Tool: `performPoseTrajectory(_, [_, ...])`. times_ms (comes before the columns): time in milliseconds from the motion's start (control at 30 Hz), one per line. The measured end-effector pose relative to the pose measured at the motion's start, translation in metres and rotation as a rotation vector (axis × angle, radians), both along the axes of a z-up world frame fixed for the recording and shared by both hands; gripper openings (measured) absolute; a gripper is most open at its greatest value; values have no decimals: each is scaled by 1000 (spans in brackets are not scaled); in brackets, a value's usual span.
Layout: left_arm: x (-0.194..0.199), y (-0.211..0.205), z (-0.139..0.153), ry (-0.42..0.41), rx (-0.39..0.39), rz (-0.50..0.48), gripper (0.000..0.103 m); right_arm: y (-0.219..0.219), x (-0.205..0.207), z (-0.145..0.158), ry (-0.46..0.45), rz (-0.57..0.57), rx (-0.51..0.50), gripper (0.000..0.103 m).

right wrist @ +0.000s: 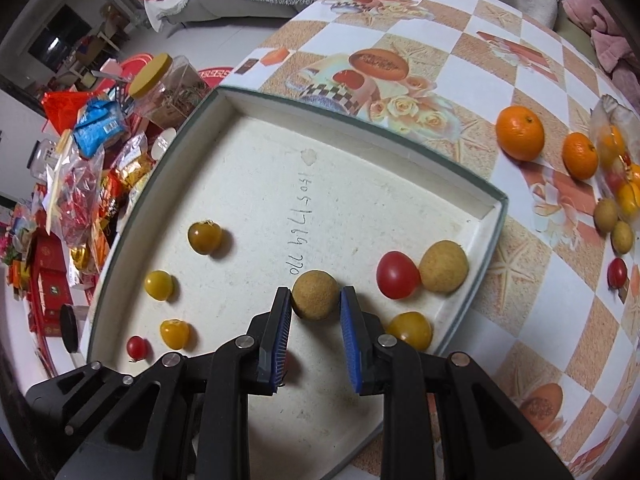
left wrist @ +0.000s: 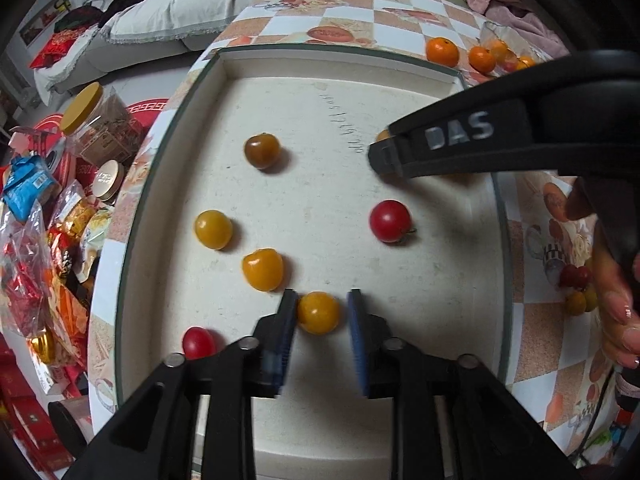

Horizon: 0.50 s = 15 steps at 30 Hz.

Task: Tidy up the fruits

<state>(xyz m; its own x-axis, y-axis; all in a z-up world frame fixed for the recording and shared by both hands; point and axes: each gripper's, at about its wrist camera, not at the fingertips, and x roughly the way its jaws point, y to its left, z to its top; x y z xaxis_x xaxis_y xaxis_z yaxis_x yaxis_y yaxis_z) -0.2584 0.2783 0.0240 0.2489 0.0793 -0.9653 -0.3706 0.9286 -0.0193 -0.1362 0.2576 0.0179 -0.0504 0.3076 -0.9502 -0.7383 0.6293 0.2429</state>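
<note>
The left gripper (left wrist: 322, 312) stands part open around a yellow tomato (left wrist: 318, 313) on the tray (left wrist: 160, 184); the left pad looks to touch it, the right stands just off. The right gripper (right wrist: 315, 300) brackets a longan (right wrist: 315, 294) the same way, its jaws near the shell but, as far as I can tell, not yet clamped.

The tomato is likely light, smooth and soft-skinned, so it should be taken across its widest part with gentle pressure. The longan has a rough, stiffer shell and should grip more surely. A red tomato (right wrist: 398, 275) and a second longan (right wrist: 443, 266) lie just right of it.
</note>
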Motion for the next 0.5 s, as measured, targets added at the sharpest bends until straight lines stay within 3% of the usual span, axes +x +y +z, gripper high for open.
performPoseTrajectory(33, [0, -1, 1, 1, 17, 9, 73, 1, -1, 0, -9, 6, 0, 28])
performPoseTrajectory(67, [-2, -1, 3, -11, 38, 18, 77, 3, -2, 0, -13, 15, -4, 29])
performPoseTrajectory(167, [-3, 0, 5, -17, 30, 22, 77, 4, -2, 1, -4, 24, -4, 37])
performPoseTrajectory(400, [-5, 6, 10, 9, 45, 43, 77, -3, 0, 18, 15, -4, 28, 78])
performPoseTrajectory(500, [-7, 8, 13, 26, 20, 44, 77, -10, -2, 27, 32, -21, 22, 82])
